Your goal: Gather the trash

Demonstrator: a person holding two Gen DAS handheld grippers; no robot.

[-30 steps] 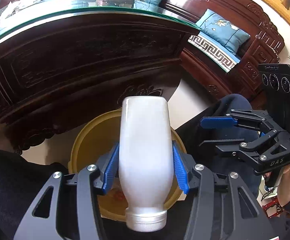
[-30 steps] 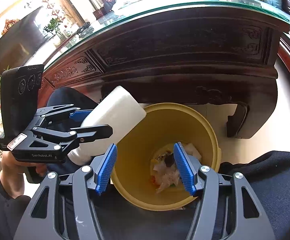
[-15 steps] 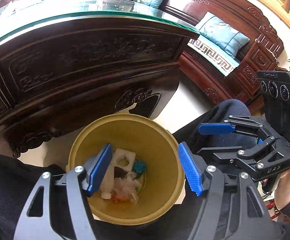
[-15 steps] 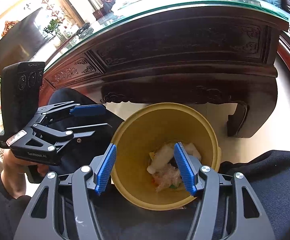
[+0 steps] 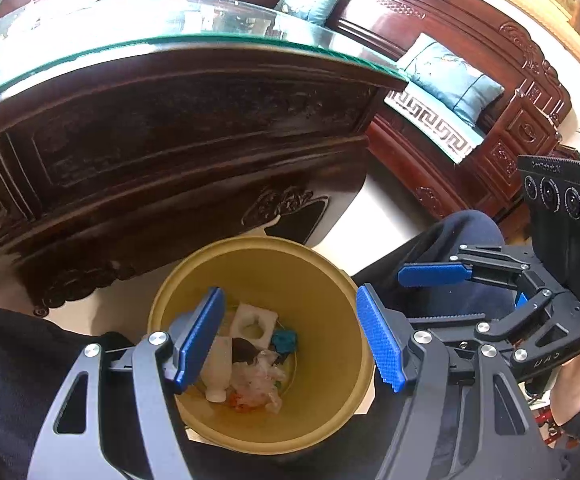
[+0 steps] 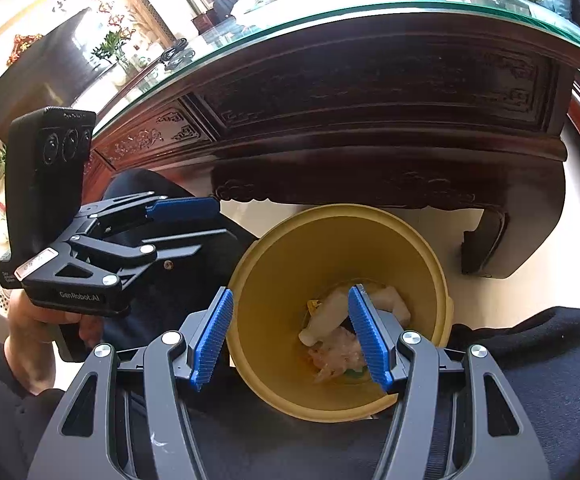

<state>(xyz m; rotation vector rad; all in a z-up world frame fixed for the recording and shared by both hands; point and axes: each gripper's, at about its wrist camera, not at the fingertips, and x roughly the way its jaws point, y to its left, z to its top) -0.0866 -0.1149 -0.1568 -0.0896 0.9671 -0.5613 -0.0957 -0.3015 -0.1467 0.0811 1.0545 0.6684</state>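
Yellow round plastic bin (image 5: 330, 280) is filled with smooth white bottle (image 5: 220, 364) and crumpled wrap; left gripper (image 5: 290, 340) and right gripper (image 6: 290, 336) are held above, angled down, open, empty.

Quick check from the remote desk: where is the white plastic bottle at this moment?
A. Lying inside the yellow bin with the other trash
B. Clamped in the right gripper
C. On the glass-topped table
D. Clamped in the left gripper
A. The white plastic bottle lies at the bottom of the yellow bin among crumpled trash, and the left gripper and right gripper both stand open and empty above it.
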